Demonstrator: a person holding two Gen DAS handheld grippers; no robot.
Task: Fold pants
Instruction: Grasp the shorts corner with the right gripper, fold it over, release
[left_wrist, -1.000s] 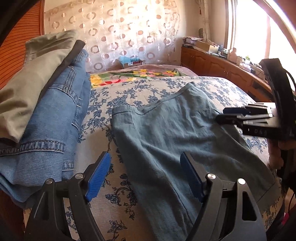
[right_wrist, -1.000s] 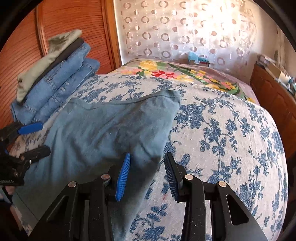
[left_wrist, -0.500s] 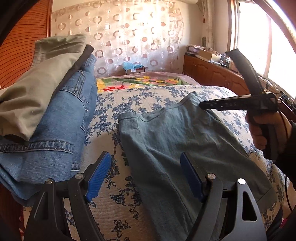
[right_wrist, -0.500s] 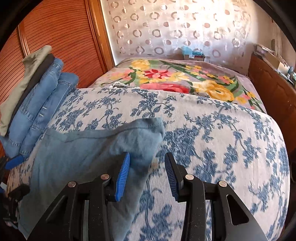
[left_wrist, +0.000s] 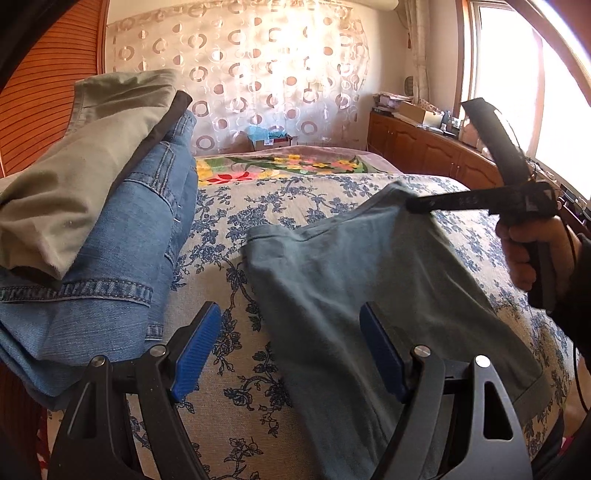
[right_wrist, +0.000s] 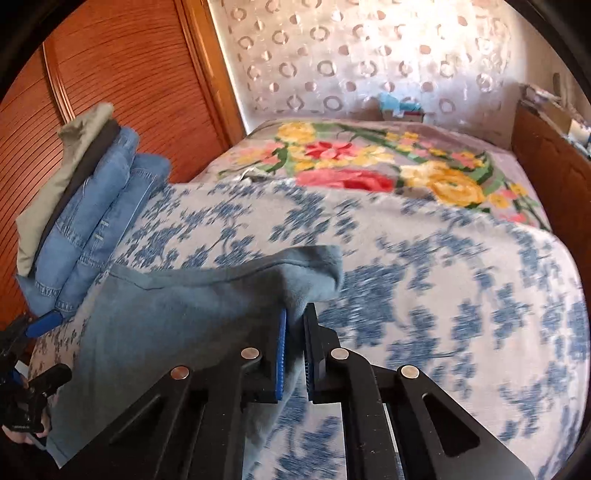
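One floral bedspread (left_wrist: 229, 387) under curtained window (left_wrist: 517, 74).

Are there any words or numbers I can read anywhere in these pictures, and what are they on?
No text reads clearly.
Pale marks on the side of the right claw: too small and blurred to read.
Boxes on the wooden cabinet by the window: any labels too small to read.
Grey-blue pants, stacked jeans and bedspread: no writing.

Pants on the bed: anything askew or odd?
Nothing damaged. The teal pants lie flat on the bed except the far corner, lifted and bunched where the right gripper is closing on it. Left gripper open, empty.
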